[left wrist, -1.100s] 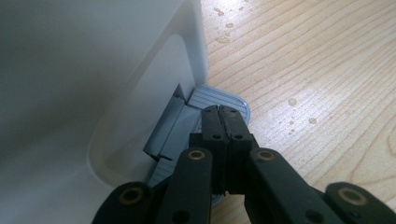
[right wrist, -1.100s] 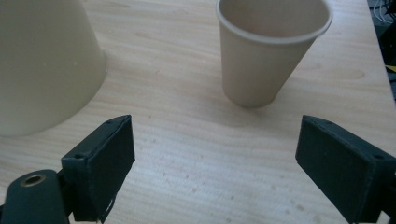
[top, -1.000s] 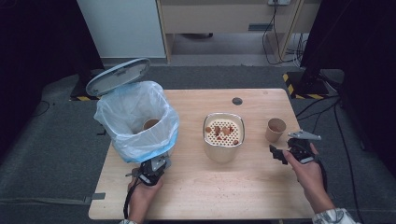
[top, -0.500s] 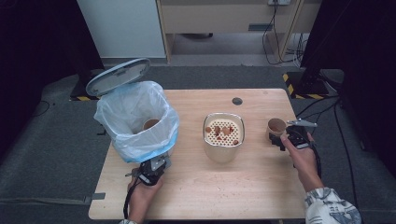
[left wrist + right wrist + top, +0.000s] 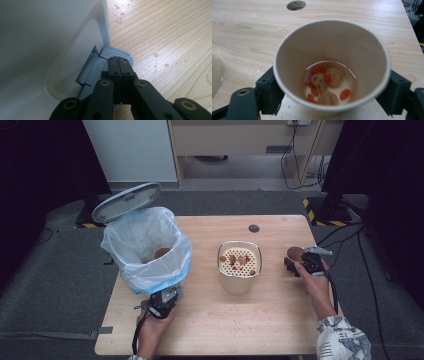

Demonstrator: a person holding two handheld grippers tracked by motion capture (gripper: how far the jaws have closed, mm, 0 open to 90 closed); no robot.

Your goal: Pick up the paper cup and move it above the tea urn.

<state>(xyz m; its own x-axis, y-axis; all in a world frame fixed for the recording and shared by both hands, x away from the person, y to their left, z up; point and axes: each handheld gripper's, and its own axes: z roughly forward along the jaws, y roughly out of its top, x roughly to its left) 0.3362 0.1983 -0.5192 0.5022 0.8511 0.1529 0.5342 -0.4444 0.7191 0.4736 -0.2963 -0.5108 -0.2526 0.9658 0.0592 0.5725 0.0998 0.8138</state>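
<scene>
Right gripper (image 5: 332, 100) grasps the cup (image 5: 332, 67).
Its jaws have just been closing on it; left gripper (image 5: 119, 65), clenched, presses the bin pedal (image 5: 117, 53).

Paper cup (image 5: 332, 67) base: hidden by its own rim, in the right gripper view.
Bin (image 5: 50, 50): cut off by the picture's top and left edges.
Pedal (image 5: 105, 65): partly covered by the left hand-held gripper (image 5: 117, 61).

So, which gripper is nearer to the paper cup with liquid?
Right. The right gripper has its fingers around the paper cup, while the left gripper is at the bin pedal.
</scene>
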